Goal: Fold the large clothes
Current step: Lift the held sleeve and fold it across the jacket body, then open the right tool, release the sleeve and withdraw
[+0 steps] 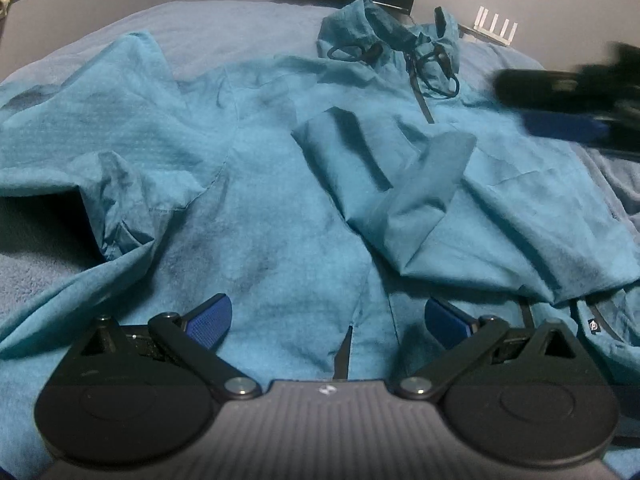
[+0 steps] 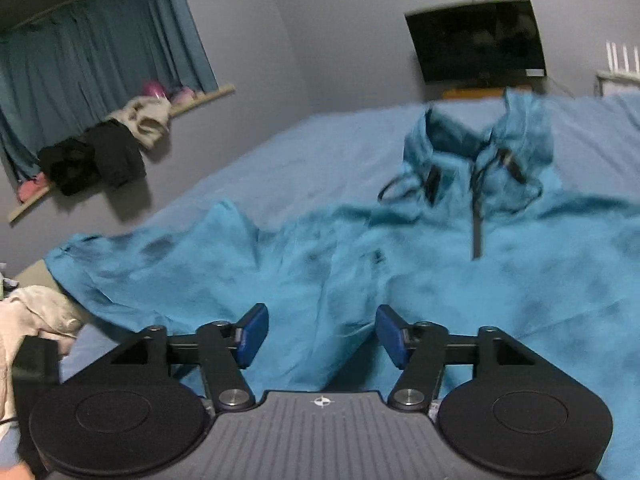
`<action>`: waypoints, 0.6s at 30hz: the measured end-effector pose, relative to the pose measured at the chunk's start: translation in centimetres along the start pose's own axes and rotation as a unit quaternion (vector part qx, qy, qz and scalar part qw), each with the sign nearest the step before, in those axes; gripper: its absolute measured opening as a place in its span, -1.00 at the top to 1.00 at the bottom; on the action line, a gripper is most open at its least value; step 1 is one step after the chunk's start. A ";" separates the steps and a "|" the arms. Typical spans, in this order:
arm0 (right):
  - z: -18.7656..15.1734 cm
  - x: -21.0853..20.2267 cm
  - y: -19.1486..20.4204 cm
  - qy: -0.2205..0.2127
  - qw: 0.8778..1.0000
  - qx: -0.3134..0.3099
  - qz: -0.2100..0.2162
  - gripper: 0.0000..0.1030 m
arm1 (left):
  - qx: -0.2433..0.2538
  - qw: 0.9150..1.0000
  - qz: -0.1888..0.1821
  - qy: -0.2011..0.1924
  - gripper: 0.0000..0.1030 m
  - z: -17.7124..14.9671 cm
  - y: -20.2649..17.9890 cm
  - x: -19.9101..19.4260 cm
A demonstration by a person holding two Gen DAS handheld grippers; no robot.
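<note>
A large teal hooded jacket point(image 1: 280, 208) lies front-up on the blue bed point(image 1: 224, 24), its hood point(image 1: 384, 36) with dark drawcords at the far end. One sleeve point(image 1: 404, 200) is folded across the chest; the other sleeve point(image 1: 100, 120) spreads out to the left. My left gripper point(image 1: 328, 320) is open and empty, low over the jacket's hem. My right gripper point(image 2: 322, 334) is open and empty above the jacket point(image 2: 360, 264), facing the collar point(image 2: 476, 148). It also shows blurred in the left wrist view point(image 1: 572, 96) at the right edge.
A dark screen point(image 2: 480, 44) hangs on the grey wall behind the bed point(image 2: 304, 148). A wall shelf point(image 2: 120, 136) on the left holds piled clothes below a teal curtain point(image 2: 92, 48). A pale cloth heap point(image 2: 36, 316) lies at the bed's left side. A white rack point(image 1: 496, 26) stands far right.
</note>
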State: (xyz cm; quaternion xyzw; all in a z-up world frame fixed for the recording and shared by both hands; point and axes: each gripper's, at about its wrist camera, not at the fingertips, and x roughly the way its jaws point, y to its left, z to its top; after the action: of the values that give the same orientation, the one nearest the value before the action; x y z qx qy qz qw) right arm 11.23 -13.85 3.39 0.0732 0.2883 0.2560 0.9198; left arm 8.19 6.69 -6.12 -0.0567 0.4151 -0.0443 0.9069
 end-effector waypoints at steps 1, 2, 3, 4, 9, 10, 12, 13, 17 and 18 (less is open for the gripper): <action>0.6 -0.6 -1.7 -0.003 1.000 -0.002 -0.007 -0.24 | -0.003 1.000 -0.004 -0.007 -1.00 0.1 0.1 -0.2; 0.7 -2.0 -3.2 -0.005 1.000 -0.001 -0.021 -0.24 | -0.007 1.000 -0.010 -0.016 -1.00 0.1 0.2 -0.4; 0.5 -2.9 -4.0 -0.007 0.999 0.003 -0.036 -0.25 | -0.009 1.000 -0.018 -0.024 -1.00 0.3 0.3 -0.5; 0.6 -3.2 -5.0 -0.007 0.999 0.008 -0.050 -0.25 | -0.010 0.999 -0.027 -0.033 -1.00 0.5 0.4 -0.7; -2.3 -5.2 -10.1 0.005 0.989 0.060 -0.137 -0.25 | 0.010 0.998 -0.054 -0.035 -1.00 1.8 -0.8 -0.7; -2.5 -5.6 -10.8 0.004 0.987 0.065 -0.145 -0.25 | 0.028 0.998 -0.055 -0.031 -1.00 2.4 -1.6 -0.5; -2.8 -6.3 -11.9 -0.003 0.984 0.066 -0.163 -0.25 | 0.067 0.996 -0.045 -0.028 -1.00 3.2 -3.2 0.0; -3.1 -6.2 -12.4 -0.005 0.983 0.066 -0.169 -0.25 | 0.092 0.995 -0.032 -0.030 -0.96 3.8 -4.3 0.5; -4.4 -5.9 -13.4 0.003 0.982 0.055 -0.179 -0.26 | 0.137 0.990 0.004 -0.034 -0.03 5.0 -6.5 2.6; -4.7 -5.4 -13.5 0.011 0.982 0.042 -0.186 -0.26 | 0.138 0.989 0.016 -0.041 0.03 5.2 -6.6 2.7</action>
State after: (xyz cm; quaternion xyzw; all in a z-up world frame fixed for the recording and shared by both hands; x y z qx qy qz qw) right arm 10.51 -28.32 -1.65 0.0541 0.3172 0.0687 0.9443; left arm 13.70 0.15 -3.86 0.0740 0.3683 -0.0843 0.9229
